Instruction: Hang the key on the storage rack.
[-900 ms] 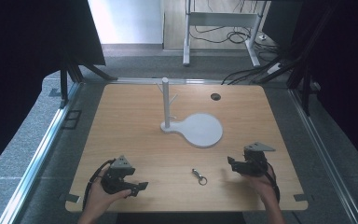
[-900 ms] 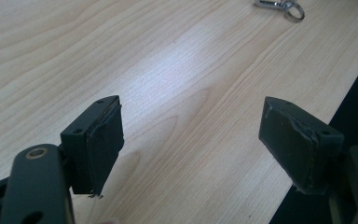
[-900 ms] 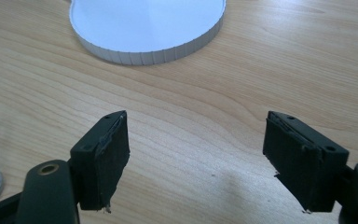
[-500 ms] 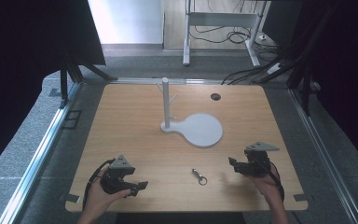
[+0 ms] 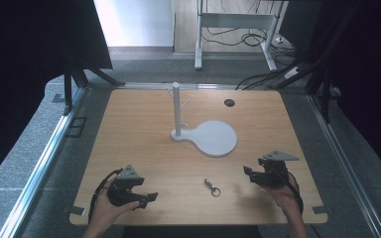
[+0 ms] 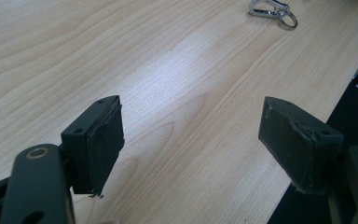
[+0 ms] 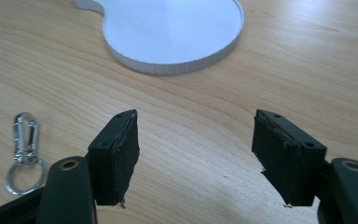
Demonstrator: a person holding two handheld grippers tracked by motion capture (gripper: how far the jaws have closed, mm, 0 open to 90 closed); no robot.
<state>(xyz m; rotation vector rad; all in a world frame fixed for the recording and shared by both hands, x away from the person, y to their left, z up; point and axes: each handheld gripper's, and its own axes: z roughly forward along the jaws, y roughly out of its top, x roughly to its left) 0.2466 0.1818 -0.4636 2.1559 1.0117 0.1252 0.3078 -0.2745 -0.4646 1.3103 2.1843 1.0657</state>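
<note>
We are holding both grippers open and empty: right gripper [image 5: 248, 172] inching left toward the key clip [image 5: 212, 187], left gripper [image 5: 148, 198] unchanged.

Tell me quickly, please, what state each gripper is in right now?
Left gripper: open, holding nothing.
Right gripper: open, holding nothing.

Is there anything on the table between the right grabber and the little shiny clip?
No. Only bare table lies between the right gripper and the metal clip. Its jaws are open and empty, and the white stand sits farther back.
</note>
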